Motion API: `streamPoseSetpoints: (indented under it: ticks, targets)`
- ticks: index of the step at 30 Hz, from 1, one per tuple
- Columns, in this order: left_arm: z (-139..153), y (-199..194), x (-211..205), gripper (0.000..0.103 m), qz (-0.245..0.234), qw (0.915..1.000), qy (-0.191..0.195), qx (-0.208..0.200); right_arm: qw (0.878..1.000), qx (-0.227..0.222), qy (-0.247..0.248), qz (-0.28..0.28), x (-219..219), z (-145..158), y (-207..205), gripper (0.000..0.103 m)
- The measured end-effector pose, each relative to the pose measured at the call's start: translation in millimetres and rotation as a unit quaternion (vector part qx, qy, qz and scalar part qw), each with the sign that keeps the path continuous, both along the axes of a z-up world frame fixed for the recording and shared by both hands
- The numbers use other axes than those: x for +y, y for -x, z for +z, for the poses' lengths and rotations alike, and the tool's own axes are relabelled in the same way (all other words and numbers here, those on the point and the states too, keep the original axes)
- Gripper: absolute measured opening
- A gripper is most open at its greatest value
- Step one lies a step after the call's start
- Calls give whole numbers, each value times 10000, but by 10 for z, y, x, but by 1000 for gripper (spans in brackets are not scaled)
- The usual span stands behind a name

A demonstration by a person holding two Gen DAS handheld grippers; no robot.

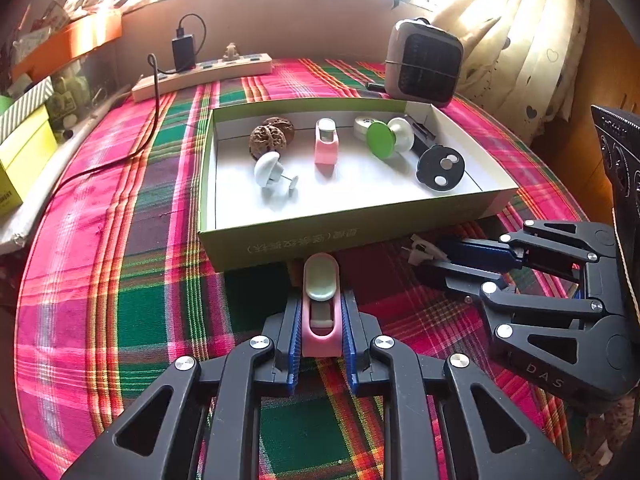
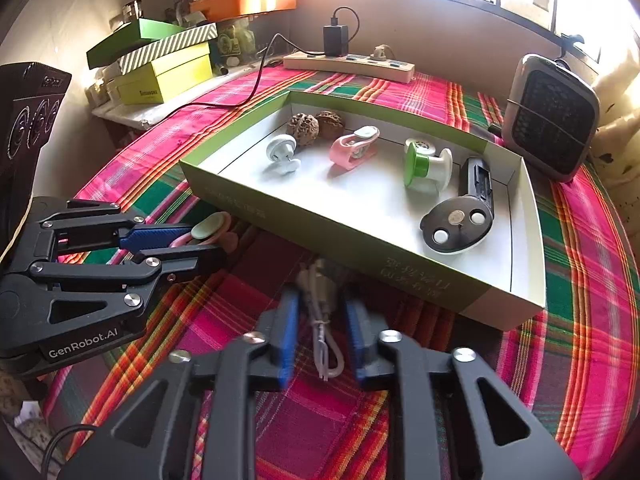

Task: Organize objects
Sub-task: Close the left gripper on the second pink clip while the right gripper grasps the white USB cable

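My left gripper (image 1: 320,312) is shut on a pink clip with a pale green pad (image 1: 320,300), just in front of the near wall of the green-sided box (image 1: 304,244). It also shows in the right wrist view (image 2: 208,234). My right gripper (image 2: 320,300) is shut on a small white plug with a bundled cable (image 2: 322,320), low over the cloth beside the box wall (image 2: 320,232). It shows in the left wrist view (image 1: 424,256). Inside the box lie two walnuts (image 1: 272,134), another pink clip (image 1: 326,144), a white knob (image 1: 270,168), a green-and-white spool (image 1: 386,138) and a black disc tool (image 1: 440,166).
A plaid cloth (image 1: 120,280) covers the table. A power strip (image 1: 200,72) with a charger and a small heater (image 1: 424,62) stand at the back. Stacked boxes (image 2: 160,64) sit at the far left. A curtain (image 1: 520,40) hangs on the right.
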State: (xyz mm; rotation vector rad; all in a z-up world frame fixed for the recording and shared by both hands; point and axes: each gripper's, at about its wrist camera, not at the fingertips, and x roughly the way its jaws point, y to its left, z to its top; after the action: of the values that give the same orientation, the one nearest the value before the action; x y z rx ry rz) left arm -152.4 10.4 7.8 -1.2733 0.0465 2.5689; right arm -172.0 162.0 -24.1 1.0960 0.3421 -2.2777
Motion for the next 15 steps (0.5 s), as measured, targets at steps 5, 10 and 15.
streamPoseSetpoints:
  ticks: [5, 10, 15]
  targets:
    - [-1, -15, 26, 16, 6, 9999, 115, 48, 10000, -2, 2, -6, 3, -1, 1, 19]
    - [0, -18, 25, 16, 10, 9999, 124, 54, 10000, -6, 7, -21, 12, -2, 5, 19]
    - [1, -19, 24, 16, 5, 9999, 123, 55, 10000, -5, 6, -10, 12, -1, 6, 19]
